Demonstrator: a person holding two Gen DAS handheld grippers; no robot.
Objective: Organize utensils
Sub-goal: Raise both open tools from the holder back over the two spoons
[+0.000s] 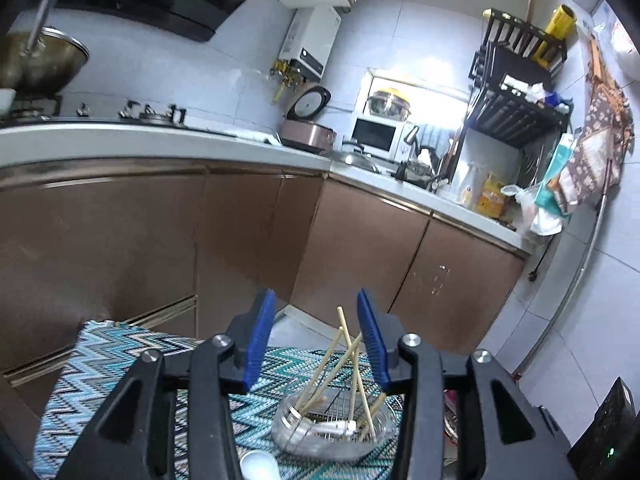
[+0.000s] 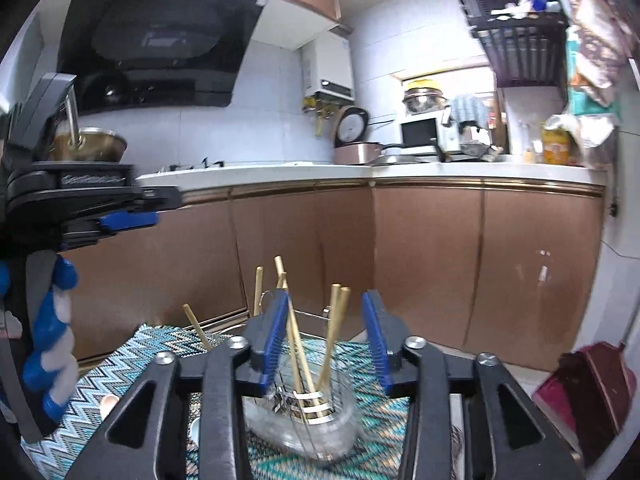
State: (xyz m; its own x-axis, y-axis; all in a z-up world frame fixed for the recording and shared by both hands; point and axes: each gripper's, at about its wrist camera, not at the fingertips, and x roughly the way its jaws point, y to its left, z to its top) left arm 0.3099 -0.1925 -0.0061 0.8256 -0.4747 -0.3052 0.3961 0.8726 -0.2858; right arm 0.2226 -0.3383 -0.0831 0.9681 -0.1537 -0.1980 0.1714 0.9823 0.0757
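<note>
A wire utensil holder in a clear tray stands on a zigzag-patterned mat. Several wooden chopsticks lean in it, and a white utensil lies in its bottom. My left gripper is open and empty, above and behind the holder. A white spoon lies on the mat below it. In the right wrist view the holder and chopsticks sit between my open, empty right gripper fingers. The left gripper shows at the left, held in a blue-and-white gloved hand.
Brown kitchen cabinets under a white counter stand behind the mat. The counter holds a stove, a pot, a rice cooker, a microwave and bottles. A dish rack hangs at the right. A red dustpan stands on the floor.
</note>
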